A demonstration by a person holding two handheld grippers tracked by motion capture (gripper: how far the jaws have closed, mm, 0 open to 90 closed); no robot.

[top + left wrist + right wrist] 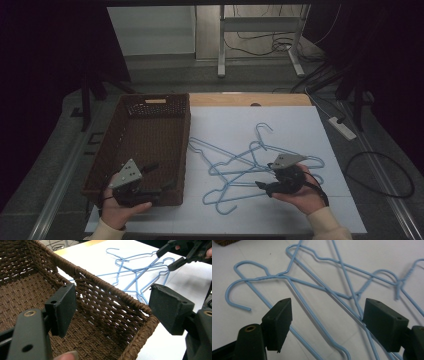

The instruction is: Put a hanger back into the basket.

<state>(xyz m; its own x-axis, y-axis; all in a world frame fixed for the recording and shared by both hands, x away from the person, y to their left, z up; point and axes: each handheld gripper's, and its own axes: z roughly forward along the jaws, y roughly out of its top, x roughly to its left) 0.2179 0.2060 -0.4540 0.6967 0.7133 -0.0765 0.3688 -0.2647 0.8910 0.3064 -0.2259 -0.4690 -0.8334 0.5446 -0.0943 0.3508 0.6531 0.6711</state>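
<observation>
Centrally, a white table (300,125) holds a brown wicker basket (145,145) at 9 o'clock and tangled blue wire hangers (245,167) just right of it. Right gripper (265,188), jaws wide apart, hovers over the hangers' 4 o'clock edge; left gripper (152,180), also spread, sits at the basket's 6 o'clock corner.

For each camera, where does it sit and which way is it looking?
High view: above the person's side, looking forward and down on basket and hangers; both hands show.
Left gripper view: rides the left gripper, facing the basket's corner; open jaws and a fingertip show.
Right gripper view: rides the right gripper, over the hangers; open jaws show.
Shared: all three show the hangers.
</observation>
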